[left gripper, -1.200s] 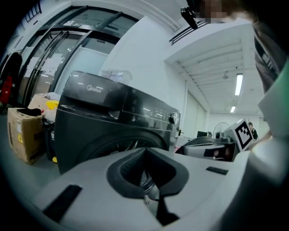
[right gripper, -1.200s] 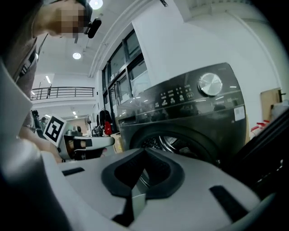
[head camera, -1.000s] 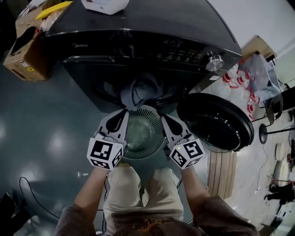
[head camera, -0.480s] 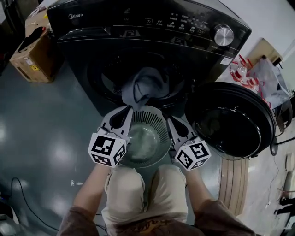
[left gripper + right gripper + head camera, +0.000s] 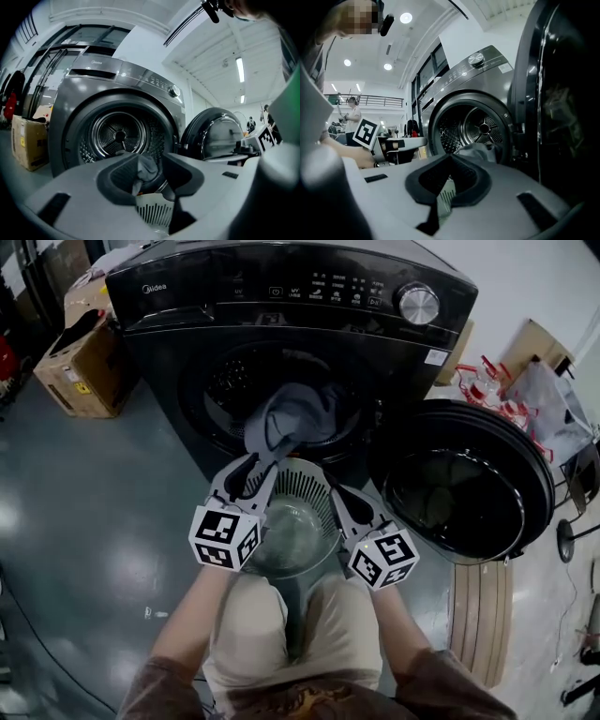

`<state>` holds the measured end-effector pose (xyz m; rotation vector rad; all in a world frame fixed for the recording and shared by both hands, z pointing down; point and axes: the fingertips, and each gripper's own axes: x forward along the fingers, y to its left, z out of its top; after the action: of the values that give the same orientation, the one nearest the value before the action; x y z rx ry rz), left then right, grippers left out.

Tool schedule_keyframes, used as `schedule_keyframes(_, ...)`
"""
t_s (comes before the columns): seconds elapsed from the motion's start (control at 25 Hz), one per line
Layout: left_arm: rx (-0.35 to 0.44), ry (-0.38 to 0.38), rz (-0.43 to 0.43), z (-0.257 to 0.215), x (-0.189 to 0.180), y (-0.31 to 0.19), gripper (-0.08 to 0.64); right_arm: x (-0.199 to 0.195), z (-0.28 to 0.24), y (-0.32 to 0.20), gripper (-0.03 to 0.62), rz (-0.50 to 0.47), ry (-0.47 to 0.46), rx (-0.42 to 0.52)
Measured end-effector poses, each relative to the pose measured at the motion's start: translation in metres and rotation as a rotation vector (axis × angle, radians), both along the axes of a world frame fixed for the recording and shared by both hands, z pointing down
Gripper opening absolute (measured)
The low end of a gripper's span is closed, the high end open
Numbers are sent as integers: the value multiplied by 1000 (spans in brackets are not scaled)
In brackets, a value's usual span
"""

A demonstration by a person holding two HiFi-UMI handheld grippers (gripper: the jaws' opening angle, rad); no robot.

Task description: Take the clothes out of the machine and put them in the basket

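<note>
Polished grey floor point(image 5: 103, 521) is running up to a dark washing machine point(image 5: 281, 315), its round door point(image 5: 469, 484) standing wide. A grey garment point(image 5: 298, 418) is hanging out of the drum above the slatted laundry basket point(image 5: 314, 486). The left gripper point(image 5: 255, 467) has just been opening its jaws, with the basket's rim sitting low between them. The right gripper point(image 5: 337, 493) is pinching the opposite rim.

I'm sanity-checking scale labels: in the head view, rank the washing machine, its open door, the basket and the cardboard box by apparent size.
1. washing machine
2. open door
3. basket and cardboard box look about alike; not ranked.
</note>
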<state>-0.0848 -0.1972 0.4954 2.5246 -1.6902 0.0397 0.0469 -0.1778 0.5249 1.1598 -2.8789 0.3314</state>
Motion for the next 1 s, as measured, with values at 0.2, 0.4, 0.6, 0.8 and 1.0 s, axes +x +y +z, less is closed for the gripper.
schedule_keyframes(0.2,-27,-10,14,16,8,-17,389,9,7,0,-3,16,0,-10)
schedule_keyframes(0.4,-73,-52,14,43,7,-54,467,15,13,-2,-3,33,9,-20)
schedule_keyframes(0.6,-116,-120,-1,69,4,-104,474,15,16,0,-3,45,11,-27)
schedule_keyframes(0.8,-180,-214,-18,99,3,-147,476,22,17,1,-3,69,9,-29)
schedule_keyframes(1.0,-274,-256,-40,134,0,-172,474,29,16,9,-3,90,12,-28)
